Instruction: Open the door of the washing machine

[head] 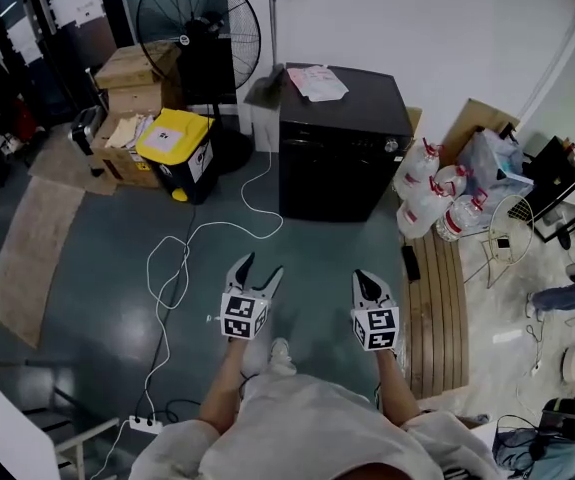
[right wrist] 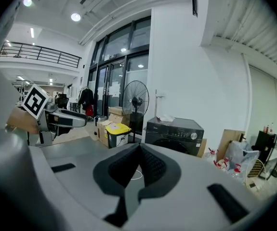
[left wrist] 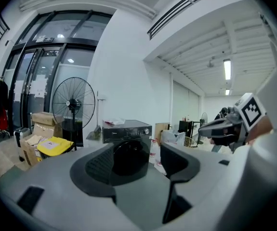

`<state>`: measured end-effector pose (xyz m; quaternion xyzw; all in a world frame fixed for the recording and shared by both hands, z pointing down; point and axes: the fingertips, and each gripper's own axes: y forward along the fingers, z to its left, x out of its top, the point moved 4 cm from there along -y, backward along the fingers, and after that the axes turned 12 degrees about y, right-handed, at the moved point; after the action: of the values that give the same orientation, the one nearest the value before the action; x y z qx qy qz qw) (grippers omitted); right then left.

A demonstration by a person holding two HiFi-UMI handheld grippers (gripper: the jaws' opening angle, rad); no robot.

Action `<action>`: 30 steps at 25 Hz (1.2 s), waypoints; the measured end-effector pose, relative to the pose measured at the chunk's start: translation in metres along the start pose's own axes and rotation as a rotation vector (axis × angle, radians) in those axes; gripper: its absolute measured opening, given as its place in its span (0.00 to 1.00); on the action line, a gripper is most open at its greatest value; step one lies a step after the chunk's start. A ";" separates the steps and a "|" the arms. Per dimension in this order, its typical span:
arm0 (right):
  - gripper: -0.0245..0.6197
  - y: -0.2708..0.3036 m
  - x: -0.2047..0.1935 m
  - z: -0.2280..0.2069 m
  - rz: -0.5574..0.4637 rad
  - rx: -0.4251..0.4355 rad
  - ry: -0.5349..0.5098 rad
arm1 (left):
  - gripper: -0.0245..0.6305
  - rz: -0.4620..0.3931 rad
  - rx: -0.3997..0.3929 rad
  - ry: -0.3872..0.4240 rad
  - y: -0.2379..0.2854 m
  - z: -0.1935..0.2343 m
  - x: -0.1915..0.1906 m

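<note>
- Black standing fan (head: 198,28) by the back wall.
- Cardboard boxes (head: 137,73) stacked just left of the fan.
- Yellow-lidded bin (head: 175,148) in front of the fan, near its base.
- White cable (head: 182,258) looped over the floor, nearer than the fan.
- Clear jugs (head: 429,193), possibly water bottles, well right of the fan.

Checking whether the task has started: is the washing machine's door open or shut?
Shut: the round door sits flush in the front of the washing machine, with nothing swung out.
</note>
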<state>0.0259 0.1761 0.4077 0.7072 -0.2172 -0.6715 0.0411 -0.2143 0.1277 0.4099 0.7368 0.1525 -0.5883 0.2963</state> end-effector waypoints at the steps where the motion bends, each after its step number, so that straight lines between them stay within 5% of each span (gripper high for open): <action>1: 0.04 0.008 0.003 -0.001 0.001 -0.005 0.002 | 0.48 -0.001 -0.007 0.001 0.007 0.006 0.001; 12: 0.04 0.091 0.032 -0.011 0.005 -0.036 0.019 | 0.48 -0.002 -0.054 0.031 0.077 0.070 0.016; 30: 0.04 0.196 0.050 -0.066 0.024 -0.043 0.062 | 0.48 0.026 -0.124 0.050 0.203 0.104 0.018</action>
<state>0.0404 -0.0337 0.4359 0.7240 -0.2097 -0.6533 0.0712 -0.1742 -0.0964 0.4306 0.7335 0.1865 -0.5553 0.3449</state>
